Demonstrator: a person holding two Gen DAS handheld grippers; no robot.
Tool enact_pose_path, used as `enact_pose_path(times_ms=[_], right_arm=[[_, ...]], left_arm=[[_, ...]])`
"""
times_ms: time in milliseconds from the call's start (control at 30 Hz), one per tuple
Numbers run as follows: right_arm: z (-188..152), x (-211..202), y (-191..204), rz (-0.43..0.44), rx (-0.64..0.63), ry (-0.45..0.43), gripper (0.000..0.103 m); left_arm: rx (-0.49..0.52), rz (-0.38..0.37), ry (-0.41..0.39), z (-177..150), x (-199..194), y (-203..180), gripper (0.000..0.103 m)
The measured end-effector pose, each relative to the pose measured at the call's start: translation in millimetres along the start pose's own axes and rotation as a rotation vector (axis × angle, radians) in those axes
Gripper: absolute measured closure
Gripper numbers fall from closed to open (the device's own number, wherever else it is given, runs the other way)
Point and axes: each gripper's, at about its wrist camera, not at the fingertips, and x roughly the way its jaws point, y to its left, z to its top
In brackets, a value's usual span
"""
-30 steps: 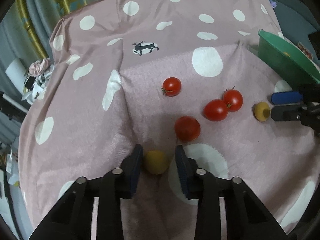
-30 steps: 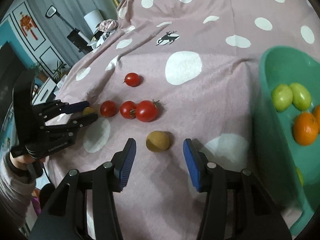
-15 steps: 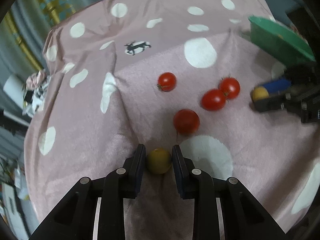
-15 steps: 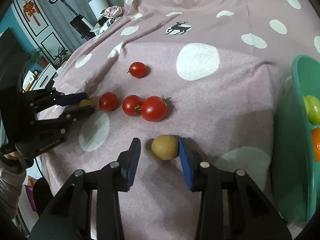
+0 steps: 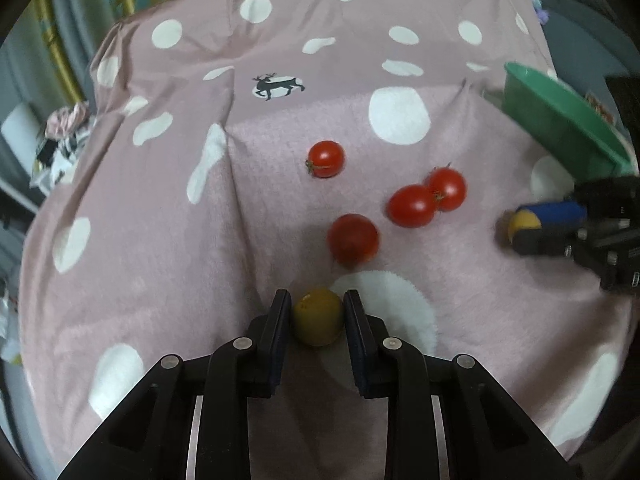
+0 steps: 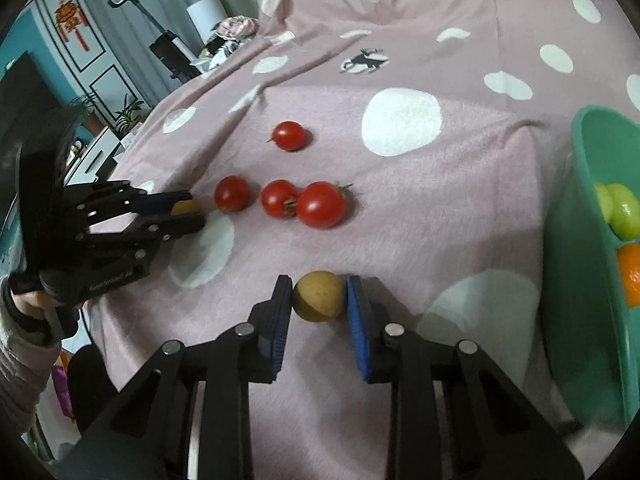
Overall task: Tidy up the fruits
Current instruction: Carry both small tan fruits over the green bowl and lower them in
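Right wrist view: the right hand-held gripper (image 6: pixel 318 300) is clamping a yellow-brown fruit (image 6: pixel 319 297) at lower centre; the left hand-held gripper (image 5: pixel 317 312) is pinching another yellow fruit (image 5: pixel 318 316). Four tomatoes (image 6: pixel 320 205) are waiting mid-frame, outside the part-filled green basin (image 6: pixel 576 280) at right.

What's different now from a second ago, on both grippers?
The right gripper closed from wide open onto the tan round fruit and now pinches it. The left gripper drew in the last bit onto the yellow fruit, which it already straddled. Neither fruit has left the cloth. The four tomatoes and the green bowl stayed put.
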Motion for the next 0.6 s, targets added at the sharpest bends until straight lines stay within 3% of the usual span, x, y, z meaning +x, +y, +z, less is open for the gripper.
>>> enact_pose_path(times_ms=[333, 600], right_arm=[[-24, -45, 3, -0.008, 0.010, -0.060, 0.075], [-22, -91, -12, -0.029, 0.049, -0.186, 0.075]], left_arm=[[-0.075, -0.096, -0.075, -6, -38, -29, 0.076], [-0.090, -0.145, -0.124, 5, -59, -50, 0.076]])
